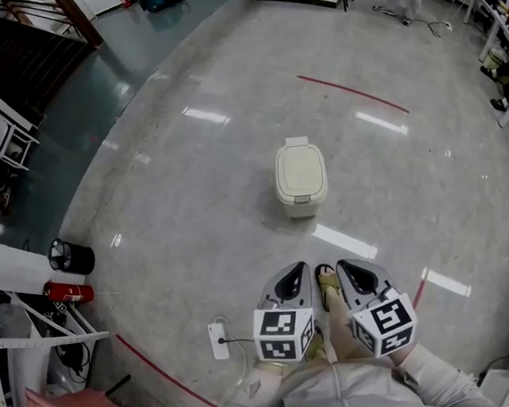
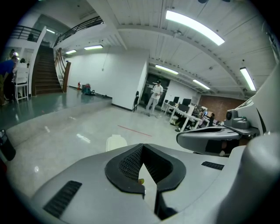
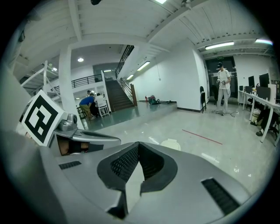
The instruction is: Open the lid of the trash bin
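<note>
Standing on the pale glossy floor, well ahead of both tongs and touched by neither, the cream trash bin has its lid down flat. In the head view the left gripper and the right gripper are held low and side by side near the person's body, tips aimed towards the bin, with a sandalled foot between them. Each gripper's own view shows its jaws drawn together at the tips, with only floor showing through the gap between the black pads, so neither has hold of anything. The bin's top shows just past the left tips and just past the right tips. A red fire extinguisher lies far off to the left.
</note>
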Available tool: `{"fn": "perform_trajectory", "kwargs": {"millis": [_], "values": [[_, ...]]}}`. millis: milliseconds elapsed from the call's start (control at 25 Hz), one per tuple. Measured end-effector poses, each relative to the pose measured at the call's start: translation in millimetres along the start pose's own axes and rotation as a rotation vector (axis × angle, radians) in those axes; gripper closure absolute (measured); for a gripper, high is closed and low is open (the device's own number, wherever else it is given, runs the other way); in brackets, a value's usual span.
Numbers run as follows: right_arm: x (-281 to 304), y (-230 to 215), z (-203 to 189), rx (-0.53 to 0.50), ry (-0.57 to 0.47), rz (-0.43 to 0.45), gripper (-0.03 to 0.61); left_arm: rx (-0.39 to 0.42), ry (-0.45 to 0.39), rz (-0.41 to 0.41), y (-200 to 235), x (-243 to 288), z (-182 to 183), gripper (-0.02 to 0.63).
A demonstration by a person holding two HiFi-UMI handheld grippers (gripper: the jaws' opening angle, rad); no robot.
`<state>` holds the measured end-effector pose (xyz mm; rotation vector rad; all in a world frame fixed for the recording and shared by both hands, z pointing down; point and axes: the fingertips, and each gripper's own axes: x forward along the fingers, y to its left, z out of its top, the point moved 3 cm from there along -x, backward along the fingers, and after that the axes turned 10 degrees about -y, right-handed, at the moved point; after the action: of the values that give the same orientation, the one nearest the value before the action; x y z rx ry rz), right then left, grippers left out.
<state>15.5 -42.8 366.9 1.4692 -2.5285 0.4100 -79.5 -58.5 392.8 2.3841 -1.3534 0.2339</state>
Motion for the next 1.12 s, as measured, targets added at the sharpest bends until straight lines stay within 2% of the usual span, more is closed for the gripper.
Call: {"fn": "perform_trajectory", "kwargs": {"millis": [280,560,880,1120], "values": [[57,-53,-1,-0.007,0.038,0.026,0.574,-0.013,0.042,-0.001,18,75,-6,0.611],[119,-97,-23,0.023,0.085,0.043,0.574,-0.03,0.095,0.039,56,149,-32,0.611],[185,-140,-73,0.088,0.132,0.028,0.574,-0.057,0.16,0.09,116,233,-97,0.611],[219,-156,-113,0.124,0.18,0.024,0.574,-0.067,0.239,0.094,146,290,-161,0.611]]}}
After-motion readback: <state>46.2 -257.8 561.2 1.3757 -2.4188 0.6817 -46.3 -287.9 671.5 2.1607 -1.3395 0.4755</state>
